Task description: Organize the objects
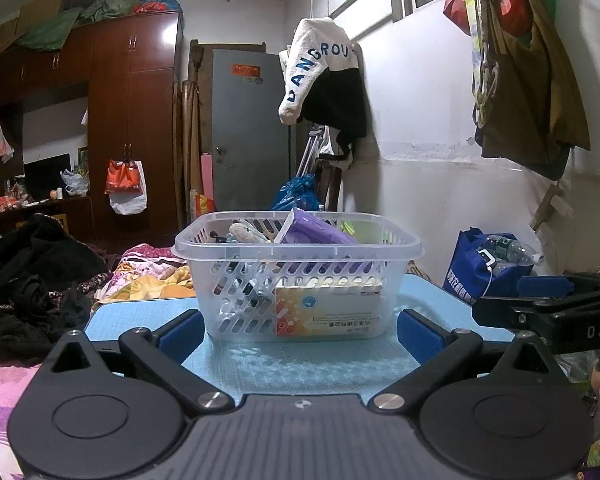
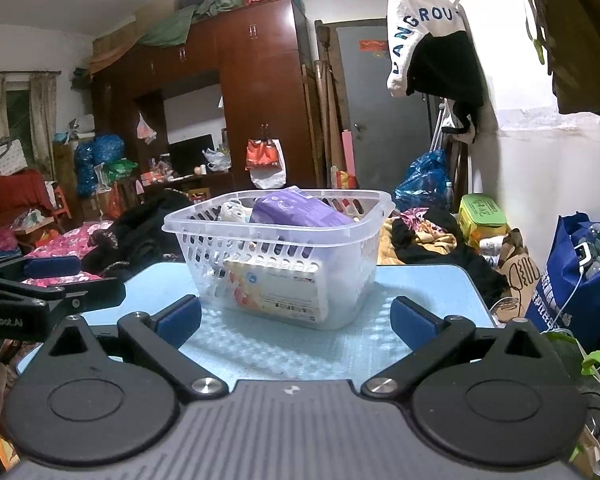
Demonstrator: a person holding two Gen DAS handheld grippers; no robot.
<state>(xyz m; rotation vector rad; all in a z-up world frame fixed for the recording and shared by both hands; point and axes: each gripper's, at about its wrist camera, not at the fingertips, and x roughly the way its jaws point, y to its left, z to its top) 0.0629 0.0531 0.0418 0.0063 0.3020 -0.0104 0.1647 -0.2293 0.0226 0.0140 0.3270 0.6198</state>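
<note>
A clear plastic basket (image 1: 404, 246) stands on a light blue table (image 1: 300, 364). It holds a purple pack (image 1: 316, 232), a white and orange box (image 1: 328, 308) and a small plush item (image 1: 246, 232). My left gripper (image 1: 298, 328) is open and empty, just in front of the basket. In the right wrist view the same basket (image 2: 172, 228) holds the purple pack (image 2: 300, 210) and the box (image 2: 276, 290). My right gripper (image 2: 296, 320) is open and empty before the basket. Each gripper shows at the edge of the other's view.
A bed with dark clothes (image 1: 32, 280) and flowered bedding (image 1: 148, 268) lies left of the table. A blue bag with bottles (image 1: 488, 268) stands to the right by the wall. A wardrobe (image 1: 132, 120) and a grey door (image 1: 248, 128) are behind.
</note>
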